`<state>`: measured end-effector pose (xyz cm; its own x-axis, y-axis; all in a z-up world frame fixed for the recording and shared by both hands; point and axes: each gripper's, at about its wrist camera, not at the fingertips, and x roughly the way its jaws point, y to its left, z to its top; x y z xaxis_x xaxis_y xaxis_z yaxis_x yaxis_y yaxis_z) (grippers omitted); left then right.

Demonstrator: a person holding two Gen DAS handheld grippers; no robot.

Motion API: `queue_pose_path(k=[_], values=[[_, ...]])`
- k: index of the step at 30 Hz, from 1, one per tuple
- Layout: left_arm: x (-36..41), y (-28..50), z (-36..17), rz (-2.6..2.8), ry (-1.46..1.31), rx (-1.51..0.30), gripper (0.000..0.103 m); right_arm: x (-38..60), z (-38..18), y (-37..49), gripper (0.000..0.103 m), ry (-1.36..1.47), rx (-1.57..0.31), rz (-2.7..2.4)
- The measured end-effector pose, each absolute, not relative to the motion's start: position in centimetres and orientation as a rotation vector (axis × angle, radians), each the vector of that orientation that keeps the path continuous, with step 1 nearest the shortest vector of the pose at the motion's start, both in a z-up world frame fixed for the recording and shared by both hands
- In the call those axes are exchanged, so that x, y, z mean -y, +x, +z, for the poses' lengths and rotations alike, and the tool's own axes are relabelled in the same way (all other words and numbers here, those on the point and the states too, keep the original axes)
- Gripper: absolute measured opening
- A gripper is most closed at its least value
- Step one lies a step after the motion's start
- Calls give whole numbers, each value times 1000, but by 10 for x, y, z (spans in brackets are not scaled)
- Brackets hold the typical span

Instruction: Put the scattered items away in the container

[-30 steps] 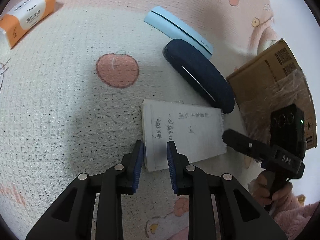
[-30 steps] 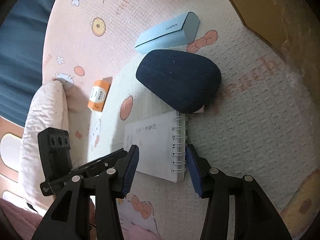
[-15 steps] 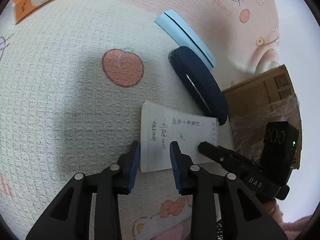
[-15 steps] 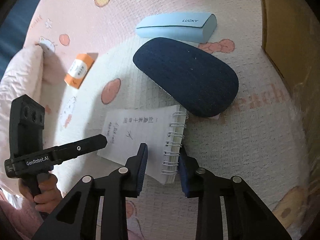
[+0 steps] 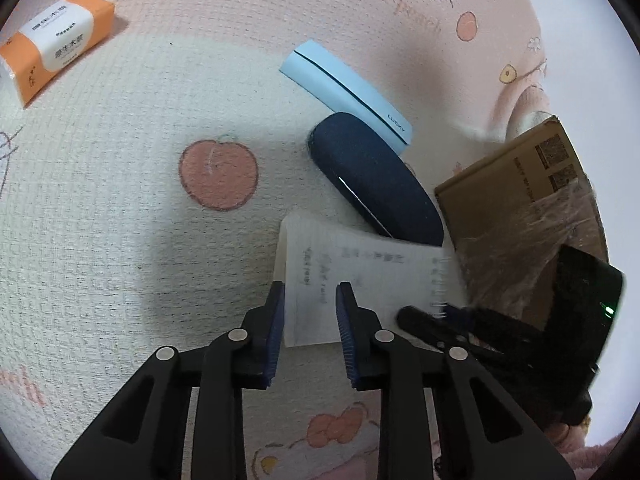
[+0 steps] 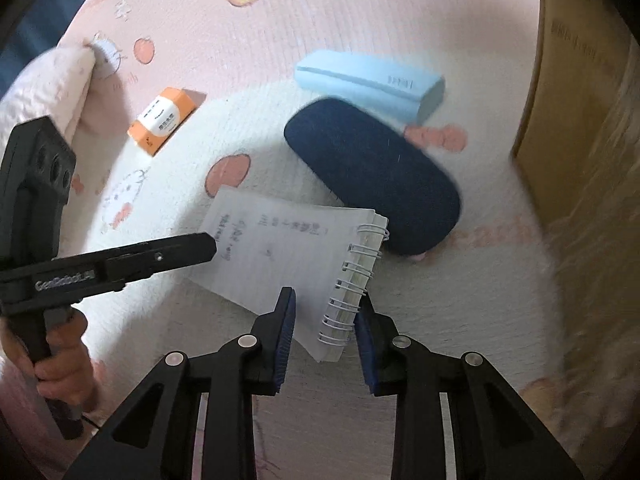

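A white spiral notebook (image 5: 340, 280) (image 6: 296, 256) lies on the patterned blanket, its spiral edge raised. My right gripper (image 6: 325, 322) is shut on the spiral edge of the notebook. My left gripper (image 5: 310, 312) straddles the notebook's opposite corner with its jaws a little apart. A dark blue glasses case (image 5: 376, 180) (image 6: 372, 188) lies just beyond the notebook. A light blue case (image 5: 344, 88) (image 6: 368, 80) lies behind that. An orange tissue pack (image 5: 56, 44) (image 6: 166, 116) is far left. The cardboard box (image 5: 528, 196) (image 6: 588, 120) stands at the right.
The pink and white blanket (image 5: 120, 220) covers the whole surface. A pink pillow (image 6: 44, 80) lies at the left in the right wrist view. The left gripper's body (image 6: 80, 264) reaches in from the left there.
My right gripper has closed from wide open onto the notebook's spiral edge and tilted it up. My left gripper stayed at the opposite corner, about as open as before.
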<state>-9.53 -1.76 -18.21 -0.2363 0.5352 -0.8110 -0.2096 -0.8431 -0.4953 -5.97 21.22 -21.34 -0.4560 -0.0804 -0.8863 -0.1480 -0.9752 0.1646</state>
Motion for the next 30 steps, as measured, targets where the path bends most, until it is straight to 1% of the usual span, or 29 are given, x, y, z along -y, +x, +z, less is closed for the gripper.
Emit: queue_pose_path(k=[2,4,9,13,18,25,30], values=[[17,-94,-182,2102,-1558,414,21,-212,-204,-59,25,-1598,-293,2627],[16,-92,-178,2101,-1542,430,21,-214,-193,-58,25,-1568,-287,2645],[5,-97,-158,2092,-1488,508,21,-214,-161,-56,24,-1478,-241,2688],[-6,-99,-135,2109,-1419,493,21,-215,-131,-57,24,-1403,-155,2713],[-20,-107,-109,2068,-1328,544,21,-224,-95,-54,24,-1322,-62,2715],[-67,-124,-68,2032,-1202,538,21,-256,-36,-46,24,-1192,-2,2705],[-109,-140,-38,1977,-1125,521,21,-285,5,-35,24,-1091,-19,2690]])
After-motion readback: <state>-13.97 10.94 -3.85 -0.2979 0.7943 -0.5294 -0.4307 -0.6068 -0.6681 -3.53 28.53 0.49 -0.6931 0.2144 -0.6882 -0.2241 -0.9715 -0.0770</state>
